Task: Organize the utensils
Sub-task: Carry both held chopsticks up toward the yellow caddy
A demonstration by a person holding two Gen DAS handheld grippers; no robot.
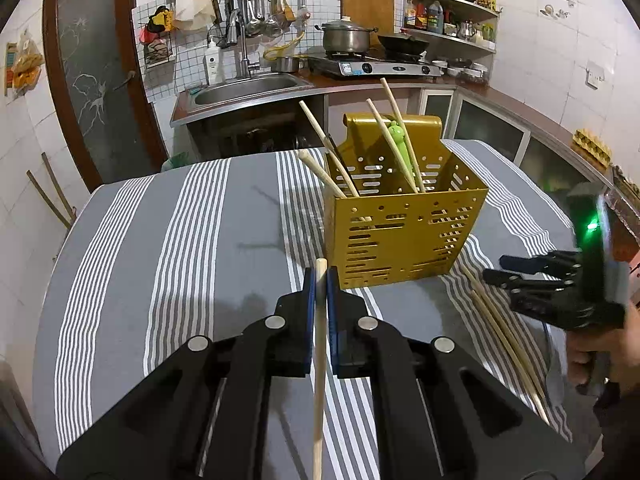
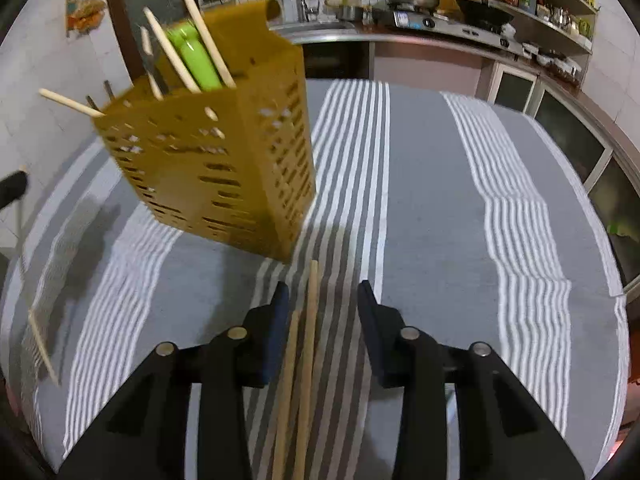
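A yellow perforated utensil holder (image 1: 400, 224) stands on the striped tablecloth and holds several wooden chopsticks and a green utensil (image 1: 400, 140). My left gripper (image 1: 319, 280) is shut on a wooden chopstick (image 1: 319, 360), just in front of the holder. My right gripper (image 2: 322, 292) is open, its fingers on either side of two wooden chopsticks (image 2: 304, 360) that lie on the cloth; it also shows in the left wrist view (image 1: 496, 268) at the right. The holder (image 2: 216, 152) is ahead and left of it.
The grey-and-white striped cloth (image 1: 180, 260) covers the table. Loose chopsticks (image 1: 500, 332) lie to the right of the holder. One more chopstick (image 2: 42, 344) lies at the far left. Behind the table are a sink (image 1: 248, 88) and a stove (image 1: 372, 64).
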